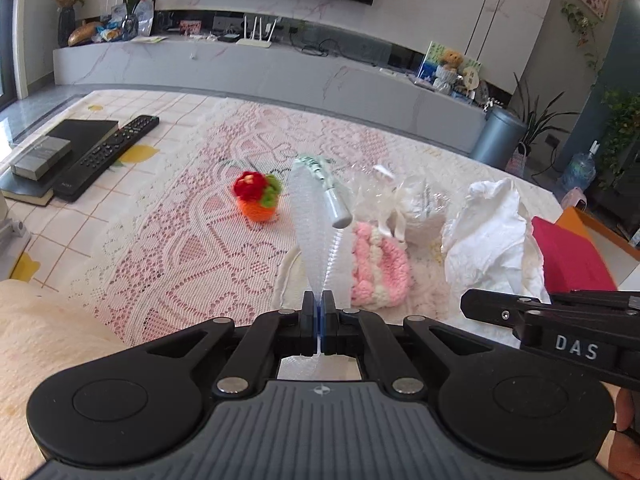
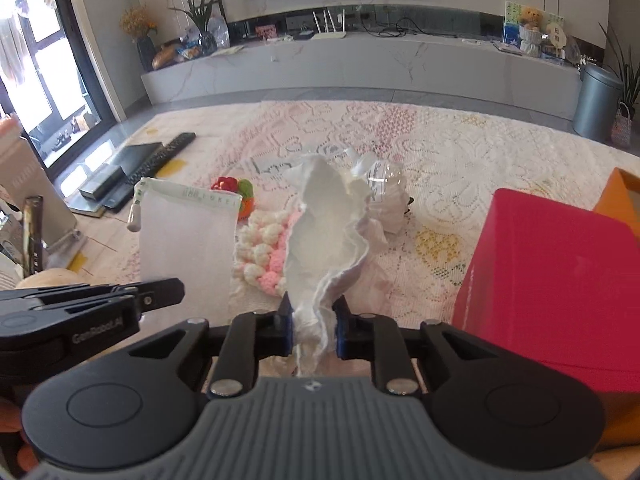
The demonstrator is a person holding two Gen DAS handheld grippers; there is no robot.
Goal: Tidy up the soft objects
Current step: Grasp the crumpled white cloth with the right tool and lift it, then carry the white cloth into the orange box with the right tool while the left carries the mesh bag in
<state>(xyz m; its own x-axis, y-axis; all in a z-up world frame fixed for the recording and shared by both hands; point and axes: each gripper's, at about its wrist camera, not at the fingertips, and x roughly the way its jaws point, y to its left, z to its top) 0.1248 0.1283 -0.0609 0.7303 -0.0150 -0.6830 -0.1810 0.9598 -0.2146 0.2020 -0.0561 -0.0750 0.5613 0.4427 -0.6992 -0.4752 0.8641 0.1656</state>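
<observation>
My left gripper is shut on the bottom of a white mesh drawstring bag, which stands up from the jaws with its grey cord stopper hanging beside it. In the right wrist view the same bag hangs flat at the left. My right gripper is shut on a crumpled white cloth lifted above the table. A pink and white knitted piece lies on the lace tablecloth behind both. Further back a crocheted red flower in an orange pot and a clear bag of white yarn rest on the cloth.
A red box stands close at the right, with an orange box behind it. A black remote and stacked books lie at the far left. A grey bin stands on the floor beyond the table.
</observation>
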